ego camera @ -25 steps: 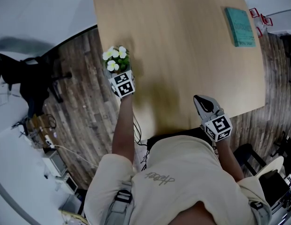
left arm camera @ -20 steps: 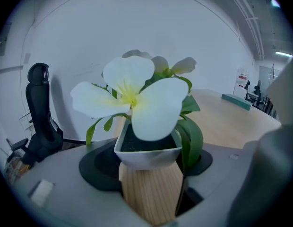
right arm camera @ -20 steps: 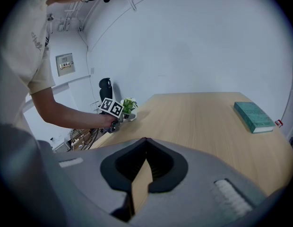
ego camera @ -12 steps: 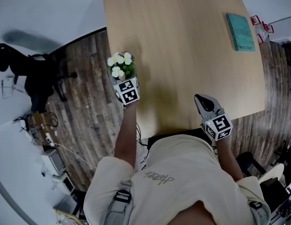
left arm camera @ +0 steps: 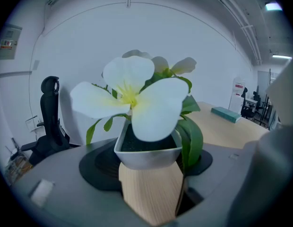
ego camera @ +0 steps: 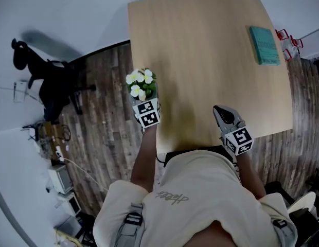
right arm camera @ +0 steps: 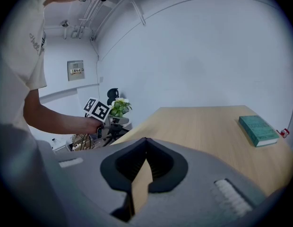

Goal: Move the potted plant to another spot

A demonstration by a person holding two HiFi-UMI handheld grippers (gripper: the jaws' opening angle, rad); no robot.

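Observation:
The potted plant (ego camera: pixel 141 82), white flowers and green leaves in a small white pot (left arm camera: pixel 149 151), hangs in the air at the left edge of the wooden table (ego camera: pixel 211 60). My left gripper (ego camera: pixel 144 98) is shut on the pot, one jaw on each side of it (left arm camera: pixel 149 174). The right gripper view shows the plant (right arm camera: pixel 119 107) small at the left, beside the table's corner. My right gripper (ego camera: pixel 222 112) is shut with nothing in it, above the table's near edge; its jaws meet at the tips (right arm camera: pixel 145 140).
A teal book (ego camera: pixel 264 44) lies at the table's far right, with small red things (ego camera: pixel 286 37) just past that edge. A black office chair (ego camera: pixel 51 81) stands on the wood floor to the left. Boxes and cables (ego camera: pixel 56 163) lie near the left wall.
The left gripper has lifted the plant and carried it nearer along the table's left edge. The right gripper has barely shifted.

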